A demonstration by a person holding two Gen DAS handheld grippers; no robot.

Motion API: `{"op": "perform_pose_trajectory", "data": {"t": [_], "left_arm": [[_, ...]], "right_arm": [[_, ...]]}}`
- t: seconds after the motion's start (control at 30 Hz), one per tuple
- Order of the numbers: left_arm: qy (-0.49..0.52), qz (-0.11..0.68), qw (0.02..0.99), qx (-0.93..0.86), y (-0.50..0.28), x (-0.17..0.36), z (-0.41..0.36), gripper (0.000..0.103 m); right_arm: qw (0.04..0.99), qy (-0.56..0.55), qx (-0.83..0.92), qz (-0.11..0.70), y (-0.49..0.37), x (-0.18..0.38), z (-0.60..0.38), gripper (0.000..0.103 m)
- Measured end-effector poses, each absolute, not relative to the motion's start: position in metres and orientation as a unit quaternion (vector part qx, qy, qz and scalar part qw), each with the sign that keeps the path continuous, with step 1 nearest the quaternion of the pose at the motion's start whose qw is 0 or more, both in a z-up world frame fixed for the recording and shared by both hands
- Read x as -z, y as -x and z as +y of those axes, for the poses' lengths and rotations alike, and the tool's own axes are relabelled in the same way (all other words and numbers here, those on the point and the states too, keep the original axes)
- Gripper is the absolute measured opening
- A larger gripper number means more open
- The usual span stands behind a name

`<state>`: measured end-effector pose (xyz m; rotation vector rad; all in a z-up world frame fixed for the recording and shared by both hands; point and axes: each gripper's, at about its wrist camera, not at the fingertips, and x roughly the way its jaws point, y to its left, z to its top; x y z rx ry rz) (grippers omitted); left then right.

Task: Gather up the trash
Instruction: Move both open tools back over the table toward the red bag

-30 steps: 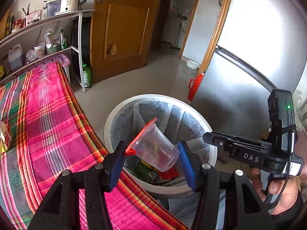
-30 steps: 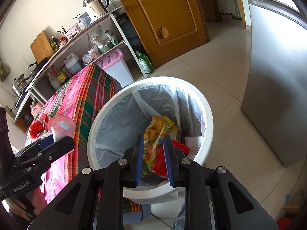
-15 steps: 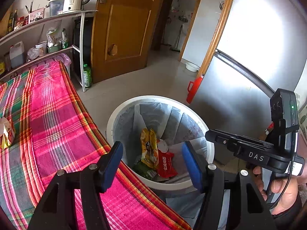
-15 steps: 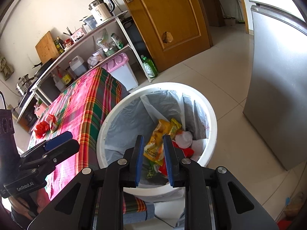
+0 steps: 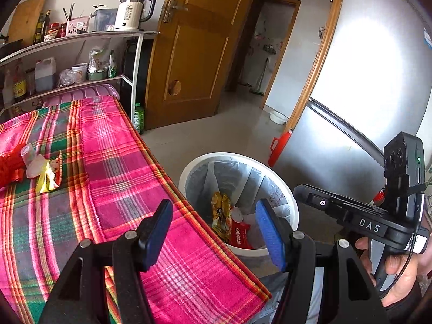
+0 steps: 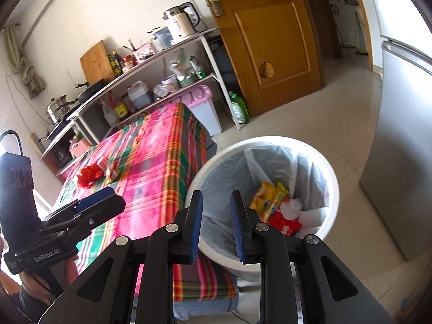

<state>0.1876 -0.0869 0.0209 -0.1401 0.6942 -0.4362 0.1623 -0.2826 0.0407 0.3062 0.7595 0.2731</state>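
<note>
We find the collected trash inside the white bin [image 5: 189,170], which stands on the tiled floor just beside the corner of the table and is lined with a grey bag [image 6: 229,172]. In it lie a yellow snack packet [image 5: 222,213], a red packet [image 5: 240,236] and a clear plastic cup [image 6: 291,206], the cup resting against the two packets.

We note further trash on the table: a red wrapper [image 5: 10,166], a small yellow wrapper [image 5: 48,179] and a pale plastic piece [image 5: 29,156], all close together near the table's far side and well apart from the bin. The table is covered by a pink, green and orange plaid cloth [image 5: 113,178].

The left gripper [image 5: 216,232] hangs above the table edge and the bin rim; its jaws stand wide apart and nothing is between its blue pads. The right gripper [image 6: 216,224] hovers over the near rim of the bin; its jaws are set narrowly with a clear gap, and we see nothing clamped between them. A hand [image 5: 394,275] grips the right gripper's handle in the left wrist view.

Beyond the table we record a shelf unit [image 6: 162,62] bearing a kettle [image 5: 132,12], a wooden door [image 5: 199,54], a green bottle [image 6: 239,108] on the floor and a silver refrigerator [image 5: 378,81] beside the bin.
</note>
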Motion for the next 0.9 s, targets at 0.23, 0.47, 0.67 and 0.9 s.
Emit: {"op": "perform_pose_trajectory", "data": {"t": [0.23,0.47,0.67,0.9], "left_arm": [[0.091,0.323,0.922,0.192,-0.172,-0.026,-0.052,0.066],[0.079,0.307,0.937,0.149,-0.155,-0.025,-0.022,0.066],[0.072,0.305,0.941,0.124,-0.144,-0.022,0.003,0.066],[0.080,0.311,0.942,0.100,-0.140,-0.015,0.030,0.066]], "right_arm": [[0.907,-0.131,-0.167,0.363,-0.158,-0.051,-0.249,0.022],[0.906,-0.119,-0.192,0.358,-0.158,-0.053,-0.221,0.024],[0.903,-0.111,-0.208,0.359,-0.161,-0.055,-0.202,0.031],[0.890,-0.099,-0.230,0.381,-0.167,-0.049,-0.175,0.031]]}}
